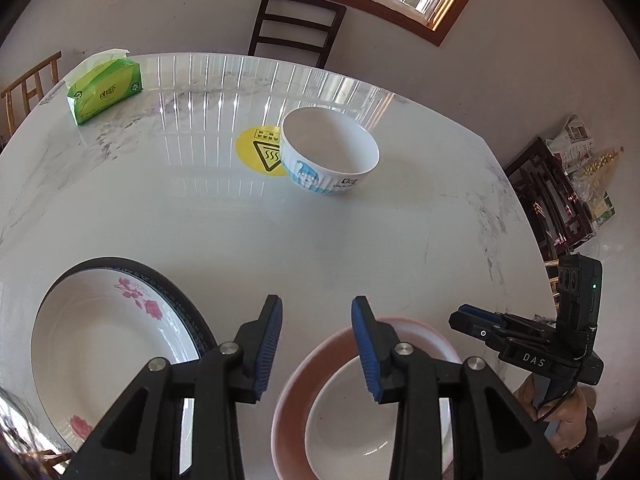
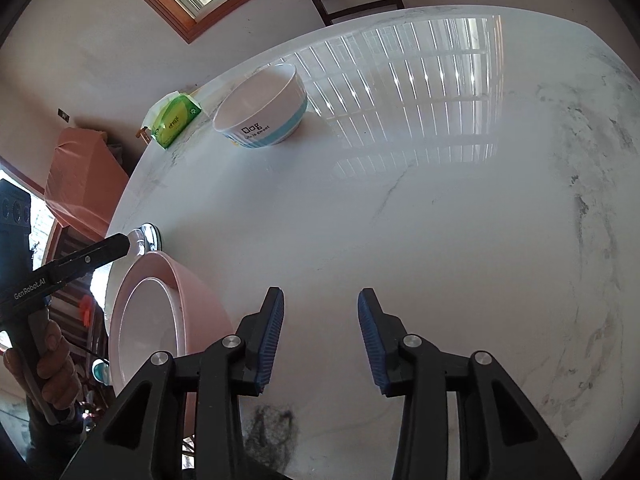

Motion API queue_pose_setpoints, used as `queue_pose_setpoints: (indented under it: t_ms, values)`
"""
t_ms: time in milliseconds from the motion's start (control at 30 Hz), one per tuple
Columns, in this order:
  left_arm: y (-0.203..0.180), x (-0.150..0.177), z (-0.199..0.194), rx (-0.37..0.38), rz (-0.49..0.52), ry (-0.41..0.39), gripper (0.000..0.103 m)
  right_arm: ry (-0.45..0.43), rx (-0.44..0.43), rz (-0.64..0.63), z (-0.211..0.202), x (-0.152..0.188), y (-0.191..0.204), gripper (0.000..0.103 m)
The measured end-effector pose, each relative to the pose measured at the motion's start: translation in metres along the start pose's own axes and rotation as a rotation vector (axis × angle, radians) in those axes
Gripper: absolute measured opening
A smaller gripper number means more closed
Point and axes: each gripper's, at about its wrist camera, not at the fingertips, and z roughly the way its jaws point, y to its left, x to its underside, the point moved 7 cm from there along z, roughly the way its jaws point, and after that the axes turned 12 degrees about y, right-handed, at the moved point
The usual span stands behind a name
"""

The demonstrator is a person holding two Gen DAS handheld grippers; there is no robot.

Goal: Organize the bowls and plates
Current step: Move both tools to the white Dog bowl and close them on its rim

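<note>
A white bowl with a blue cartoon [image 1: 330, 152] stands upright past the middle of the white marble table [image 1: 200, 220]; it also shows in the right wrist view [image 2: 262, 108]. A pink bowl with a white inside [image 1: 360, 412] sits at the near edge under my left gripper [image 1: 317, 312], which is open and empty; the right finger hangs over its rim. A white plate with pink flowers and a dark rim [image 1: 112, 352] lies to the left. My right gripper [image 2: 321, 304] is open and empty over bare table, right of the pink bowl [image 2: 160, 320].
A green tissue pack [image 1: 104, 90] lies at the far left of the table. A yellow round warning sticker [image 1: 260, 150] is beside the cartoon bowl. A dark chair [image 1: 296, 24] stands behind the table, and cluttered shelving [image 1: 560, 192] to the right.
</note>
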Motion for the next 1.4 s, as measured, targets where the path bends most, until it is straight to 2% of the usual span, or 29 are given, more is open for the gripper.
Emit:
queue_pose_setpoints:
  t_ms: [200, 367, 467, 567, 700, 800, 1100, 1267, 1400]
  values:
    - [0.004, -0.035, 0.001, 0.045, -0.027, -0.036, 0.037, 0.008, -0.014, 0.022, 0.009, -0.021, -0.009, 0.038]
    - [0.009, -0.067, 0.006, 0.040, -0.048, -0.058, 0.041, -0.010, -0.032, 0.022, 0.006, -0.047, -0.009, 0.042]
    - [0.013, -0.088, 0.017, 0.033, -0.058, -0.038, 0.044, -0.025, -0.058, 0.026, 0.002, -0.067, -0.006, 0.044]
    - [0.019, -0.108, 0.024, 0.071, -0.078, -0.051, 0.044, -0.049, -0.069, 0.014, -0.005, -0.090, -0.002, 0.048]
    - [0.032, -0.127, 0.040, 0.110, -0.142, -0.024, 0.044, -0.065, -0.086, 0.005, -0.008, -0.116, 0.006, 0.050]
    - [0.040, -0.137, 0.049, 0.143, -0.181, -0.020, 0.044, -0.071, -0.088, -0.004, -0.007, -0.130, 0.013, 0.050]
    - [0.042, -0.148, 0.065, 0.146, -0.204, -0.001, 0.044, -0.074, -0.086, -0.014, 0.001, -0.159, 0.032, 0.050]
    - [0.042, -0.152, 0.069, 0.099, -0.187, -0.002, 0.044, -0.070, -0.085, 0.009, 0.009, -0.170, 0.032, 0.050]
    - [0.044, -0.154, 0.072, 0.089, -0.177, 0.000, 0.044, -0.056, -0.078, 0.024, 0.017, -0.176, 0.030, 0.050]
